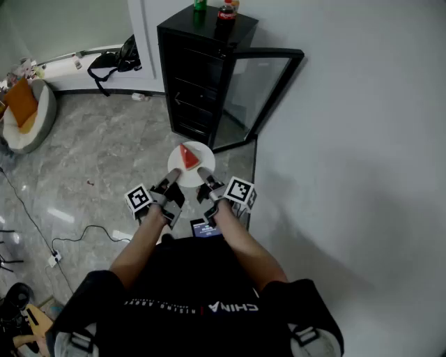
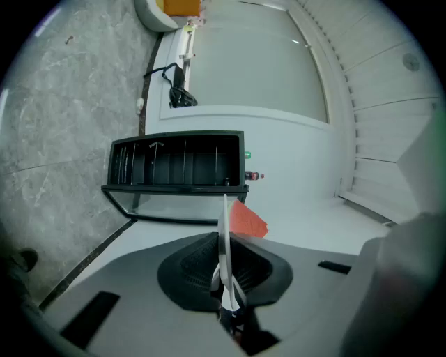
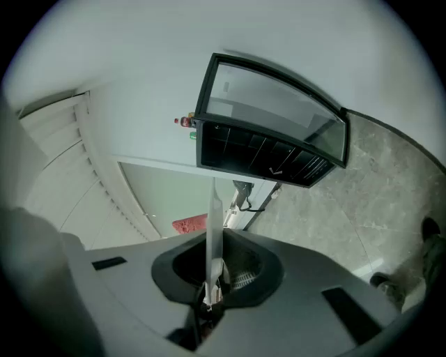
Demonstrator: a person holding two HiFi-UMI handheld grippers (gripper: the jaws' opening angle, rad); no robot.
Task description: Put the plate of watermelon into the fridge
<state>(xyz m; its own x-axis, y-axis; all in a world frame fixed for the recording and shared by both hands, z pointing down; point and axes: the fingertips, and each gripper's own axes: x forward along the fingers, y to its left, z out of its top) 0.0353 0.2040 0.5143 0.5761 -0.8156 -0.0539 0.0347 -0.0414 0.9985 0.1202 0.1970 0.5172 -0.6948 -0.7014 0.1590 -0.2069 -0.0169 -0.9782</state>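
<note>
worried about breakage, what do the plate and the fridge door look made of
Plate: likely white glazed ceramic, possibly melamine; smooth, with a thin, even rim.
Fridge door: clear glass pane in a black frame; see-through, with a slight sheen.

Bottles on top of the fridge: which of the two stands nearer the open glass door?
The dark bottle with the red label, on the fridge top's right side, by the open door; the green bottle stands left of it.

Left gripper [image 1: 172, 176], right gripper [image 1: 203, 173] — both clamped
</note>
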